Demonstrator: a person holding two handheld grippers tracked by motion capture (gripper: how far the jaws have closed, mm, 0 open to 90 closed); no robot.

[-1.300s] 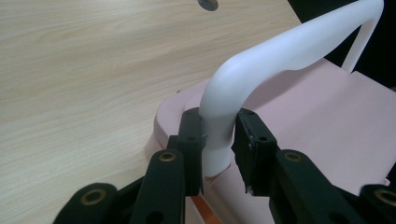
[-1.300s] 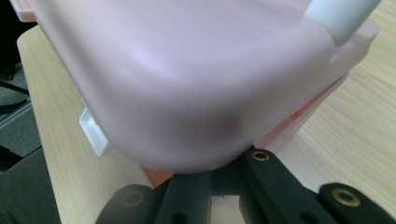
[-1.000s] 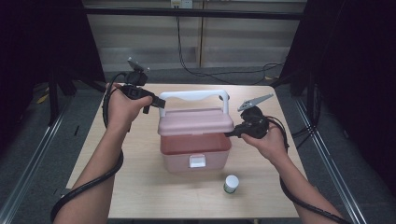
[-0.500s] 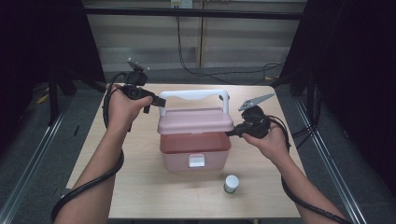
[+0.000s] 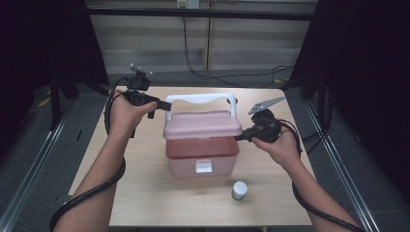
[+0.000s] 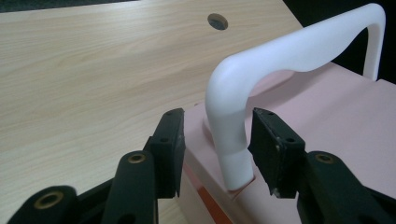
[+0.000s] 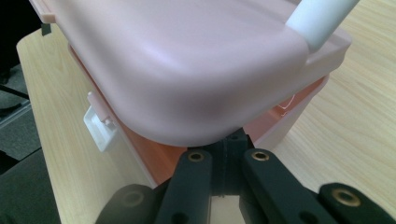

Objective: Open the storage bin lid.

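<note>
While the pink box point(image 5: 202, 153) sits mid-surface point(image 5: 145, 193) with its lid point(image 5: 202, 124) raised above the base, the left tool point(image 5: 157, 107) straddles the left post of the white handle point(image 5: 200, 99). Its jaws have just been opening: in the left tool view the post stands between the pads point(image 6: 170, 140) with a gap on each side, so nothing is clamped. The right tool point(image 5: 240, 138) is at the lid's right edge, jaws together, their tips tucked under the lid rim in the right tool view, between lid point(image 7: 187, 70) and base. A white latch point(image 5: 203, 166) hangs on the box front. A small white-capped jar point(image 5: 239, 190) stands on the surface just in front of the box, to its right.
</note>
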